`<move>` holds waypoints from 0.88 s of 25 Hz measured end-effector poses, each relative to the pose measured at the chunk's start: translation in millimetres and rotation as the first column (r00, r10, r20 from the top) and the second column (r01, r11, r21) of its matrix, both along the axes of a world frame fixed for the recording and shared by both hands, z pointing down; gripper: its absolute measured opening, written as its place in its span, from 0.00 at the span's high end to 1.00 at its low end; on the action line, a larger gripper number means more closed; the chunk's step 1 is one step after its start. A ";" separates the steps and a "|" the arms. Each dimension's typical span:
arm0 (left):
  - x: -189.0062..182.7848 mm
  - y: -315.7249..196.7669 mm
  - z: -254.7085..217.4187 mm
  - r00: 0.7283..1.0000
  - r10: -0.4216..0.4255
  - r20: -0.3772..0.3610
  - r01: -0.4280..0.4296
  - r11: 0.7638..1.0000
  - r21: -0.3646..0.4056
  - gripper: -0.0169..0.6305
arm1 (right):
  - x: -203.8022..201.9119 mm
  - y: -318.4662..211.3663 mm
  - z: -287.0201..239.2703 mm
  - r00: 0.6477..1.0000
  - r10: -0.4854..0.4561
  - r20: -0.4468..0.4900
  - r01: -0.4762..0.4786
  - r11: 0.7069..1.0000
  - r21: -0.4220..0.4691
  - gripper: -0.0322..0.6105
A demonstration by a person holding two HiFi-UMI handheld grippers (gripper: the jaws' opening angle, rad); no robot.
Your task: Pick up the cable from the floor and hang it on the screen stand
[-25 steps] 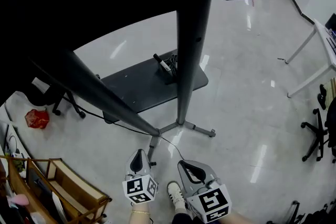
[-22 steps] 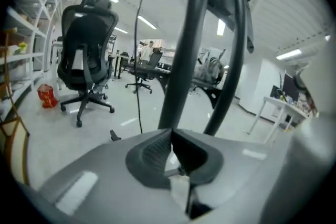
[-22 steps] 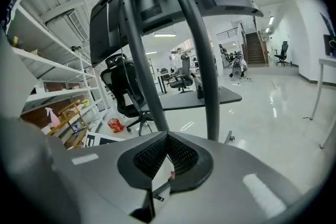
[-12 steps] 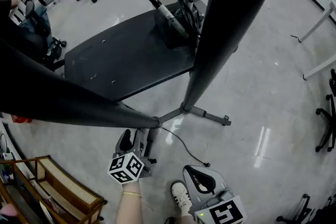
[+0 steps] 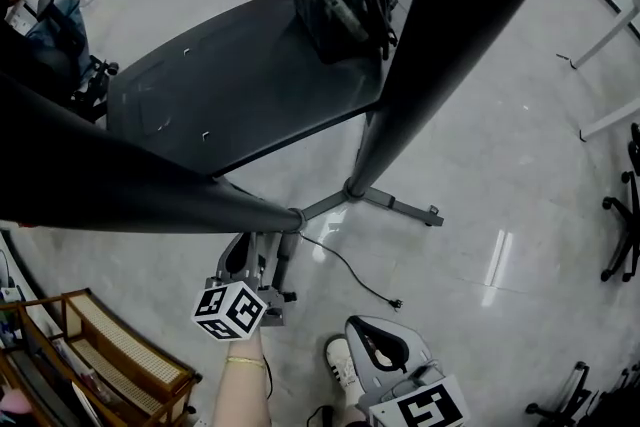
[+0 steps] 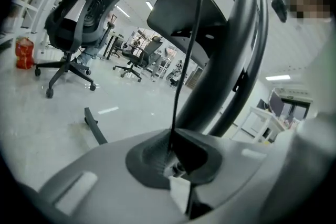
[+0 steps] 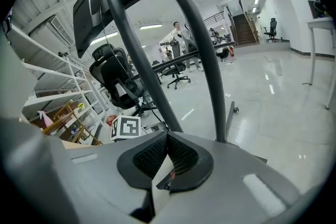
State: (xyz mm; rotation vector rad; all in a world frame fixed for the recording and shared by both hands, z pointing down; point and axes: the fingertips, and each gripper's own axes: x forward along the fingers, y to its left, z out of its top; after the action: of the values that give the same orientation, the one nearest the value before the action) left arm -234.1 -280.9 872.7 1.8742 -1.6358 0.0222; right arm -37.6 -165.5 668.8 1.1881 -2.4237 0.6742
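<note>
Black, thin and rubbery, the cable (image 6: pixel 181 76) is pinched between your left gripper's (image 6: pixel 170 153) jaws, which have just been closing onto it. From their tips it runs straight ahead, while its plug (image 5: pixel 396 303) trails on the glossy pale floor (image 5: pixel 500 215) off to the right of those jaws. Your right gripper (image 7: pixel 167 153) is clenched on nothing, its ribbed pads together. I judge the pick-up grasp as only just made. Next, lift slowly so the limp cord doesn't slip, then drape it over the screen stand (image 5: pixel 400 105), whose matte, dark, round pole rises just beyond the left jaws.
</note>
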 end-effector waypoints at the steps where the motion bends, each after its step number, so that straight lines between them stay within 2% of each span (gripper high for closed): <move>1: 3.4 3.2 -1.0 1.000 0.008 0.002 -0.008 1.000 0.000 0.95 | 0.1 1.2 1.8 1.000 0.002 0.000 -0.002 1.000 -0.004 0.95; 8: 41.4 46.4 -39.2 0.999 0.039 0.020 -0.040 0.999 0.025 0.95 | -0.5 9.2 17.4 1.000 0.019 0.008 -0.019 0.999 -0.031 0.95; 15: 92.4 98.9 -106.1 0.989 0.103 0.110 -0.103 0.995 0.000 0.95 | 7.0 19.7 15.1 1.000 0.028 -0.011 -0.029 0.999 -0.046 0.95; 17: 109.1 106.8 -135.9 0.982 0.120 0.143 -0.121 0.993 -0.001 0.95 | 16.3 21.3 2.4 0.999 0.042 -0.032 -0.043 0.999 -0.032 0.95; 22: 136.3 122.1 -213.6 0.969 0.122 0.216 -0.124 0.992 -0.006 0.95 | 48.3 5.1 -41.3 0.986 0.132 -0.103 -0.126 0.990 0.064 0.95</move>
State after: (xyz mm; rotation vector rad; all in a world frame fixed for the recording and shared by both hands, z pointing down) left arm -97.9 -158.8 659.0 2.0354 -1.6586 0.2827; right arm 10.6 -160.5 627.5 1.3778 -2.3075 0.5659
